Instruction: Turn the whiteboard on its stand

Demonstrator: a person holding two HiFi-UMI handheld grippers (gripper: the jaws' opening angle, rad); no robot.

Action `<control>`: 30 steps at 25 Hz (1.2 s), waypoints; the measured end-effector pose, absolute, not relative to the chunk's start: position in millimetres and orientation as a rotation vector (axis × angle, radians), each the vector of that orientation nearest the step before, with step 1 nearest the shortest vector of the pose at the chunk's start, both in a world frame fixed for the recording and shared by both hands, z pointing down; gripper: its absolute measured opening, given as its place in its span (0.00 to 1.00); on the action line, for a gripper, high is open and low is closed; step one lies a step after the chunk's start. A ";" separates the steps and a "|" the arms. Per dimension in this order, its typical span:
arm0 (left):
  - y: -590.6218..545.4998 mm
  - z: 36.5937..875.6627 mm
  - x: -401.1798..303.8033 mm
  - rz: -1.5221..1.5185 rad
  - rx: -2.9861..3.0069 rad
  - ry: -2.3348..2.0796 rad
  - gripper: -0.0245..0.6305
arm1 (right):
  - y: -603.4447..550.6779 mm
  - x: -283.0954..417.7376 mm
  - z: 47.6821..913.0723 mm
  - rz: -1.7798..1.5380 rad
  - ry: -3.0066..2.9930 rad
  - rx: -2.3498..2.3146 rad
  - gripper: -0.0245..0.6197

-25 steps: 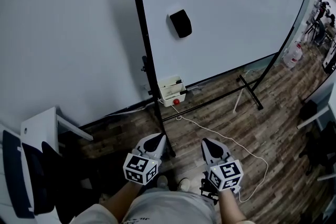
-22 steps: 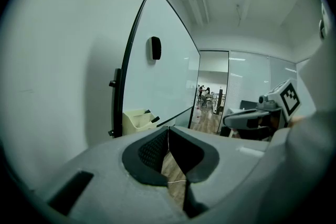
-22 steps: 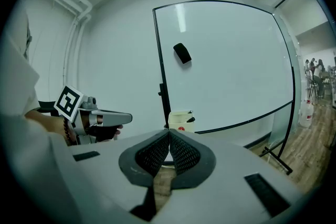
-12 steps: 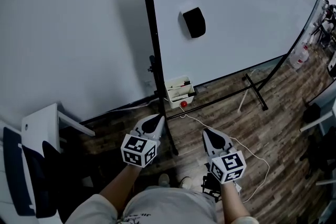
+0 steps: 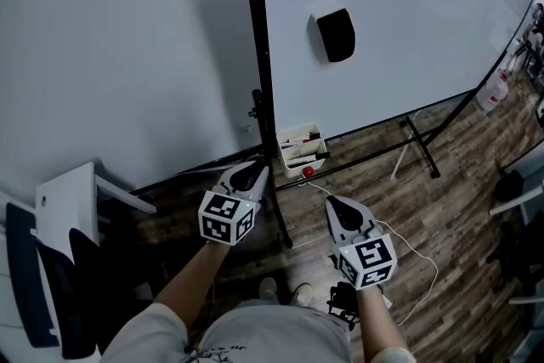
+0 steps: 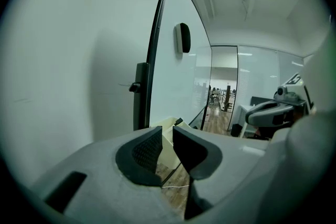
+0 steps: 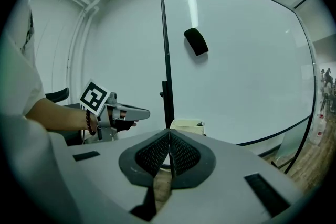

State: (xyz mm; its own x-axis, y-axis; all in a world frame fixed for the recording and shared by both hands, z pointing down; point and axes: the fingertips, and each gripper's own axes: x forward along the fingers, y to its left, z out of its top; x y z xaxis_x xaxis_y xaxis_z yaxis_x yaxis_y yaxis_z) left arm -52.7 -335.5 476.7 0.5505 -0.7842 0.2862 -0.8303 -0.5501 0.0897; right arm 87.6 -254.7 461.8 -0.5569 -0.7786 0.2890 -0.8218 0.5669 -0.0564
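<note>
My head camera looked steeply down onto the large white black-framed whiteboard (image 5: 399,13) and brown wood-plank floor (image 5: 459,200). My left gripper view sat low and near, facing along the board's edge; the right gripper view faced its front. All three shared the black rectangular eraser (image 5: 337,35).

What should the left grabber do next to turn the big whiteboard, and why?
Probably ease the left gripper forward so its opening jaws, with nothing between them, straddle the thin black upright post edging the large white whiteboard; that post stands just ahead, ungripped.
</note>
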 end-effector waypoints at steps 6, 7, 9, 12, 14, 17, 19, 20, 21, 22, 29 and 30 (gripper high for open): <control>-373.1 476.5 -59.3 0.350 2.589 -1.348 0.25 | -257.2 82.4 467.3 0.299 -2.572 1.342 0.05; -380.6 477.1 -60.3 0.361 2.592 -1.348 0.27 | -257.1 81.6 467.8 0.303 -2.572 1.341 0.05; -394.9 480.1 -61.3 0.375 2.593 -1.343 0.30 | -255.2 80.9 470.0 0.313 -2.572 1.343 0.05; -415.9 484.9 -61.3 0.385 2.602 -1.329 0.35 | -252.8 80.6 476.7 0.338 -2.563 1.348 0.05; -427.1 485.2 -59.3 0.379 2.623 -1.312 0.37 | -251.0 82.1 481.4 0.350 -2.554 1.354 0.05; -437.6 486.2 -54.1 0.372 2.645 -1.284 0.39 | -246.3 87.4 489.1 0.366 -2.540 1.363 0.05; -444.4 486.6 -49.7 0.384 2.659 -1.271 0.39 | -245.5 92.3 492.4 0.377 -2.530 1.377 0.05; -448.0 487.0 -47.5 0.387 2.667 -1.262 0.39 | -246.0 94.7 493.8 0.383 -2.524 1.385 0.05; -451.4 488.0 -45.4 0.388 2.674 -1.250 0.39 | -246.6 96.8 495.4 0.389 -2.519 1.390 0.05; -454.4 489.6 -43.6 0.385 2.679 -1.237 0.39 | -247.1 98.7 497.0 0.396 -2.514 1.395 0.05; -465.2 491.2 -43.8 0.356 2.692 -1.201 0.33 | -243.7 104.0 501.1 0.422 -2.496 1.413 0.05; -463.2 490.2 -43.8 0.365 2.698 -1.202 0.33 | -241.8 104.1 501.4 0.424 -2.497 1.413 0.05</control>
